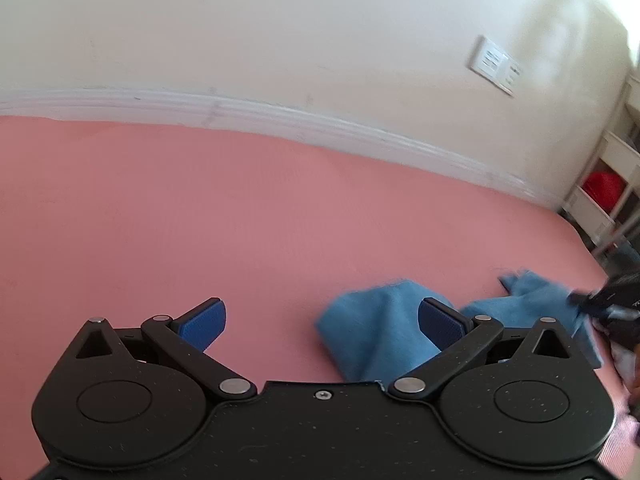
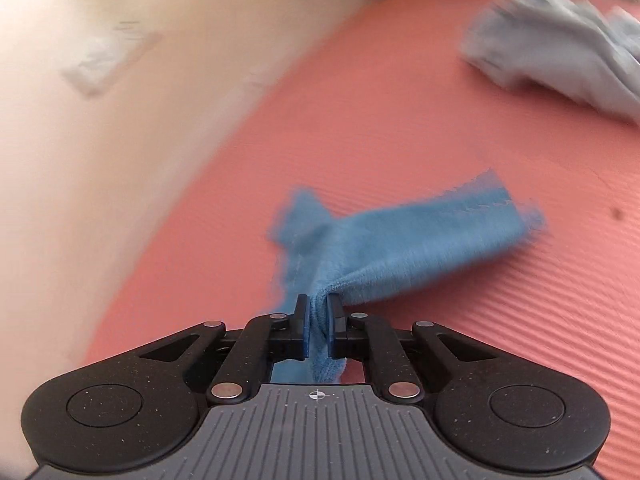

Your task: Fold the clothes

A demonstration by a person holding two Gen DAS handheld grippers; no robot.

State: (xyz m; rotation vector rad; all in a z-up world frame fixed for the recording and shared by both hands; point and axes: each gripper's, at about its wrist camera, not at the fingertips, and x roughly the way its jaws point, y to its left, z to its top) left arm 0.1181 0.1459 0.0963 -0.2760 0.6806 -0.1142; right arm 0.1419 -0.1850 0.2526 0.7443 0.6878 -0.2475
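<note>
A small blue cloth lies partly on the pink mat. My right gripper is shut on a bunched fold of it, and the cloth trails off to the right from between the pads. In the left wrist view the same blue cloth sits crumpled on the pink mat, just beyond my left gripper. That gripper stands wide open with nothing between its blue pads. At the right edge of this view the right gripper shows as a dark blur at the cloth's far end.
A grey garment lies bunched at the mat's far right. A cream wall with a white baseboard and a switch plate borders the mat. A white shelf unit holding something red stands at the right.
</note>
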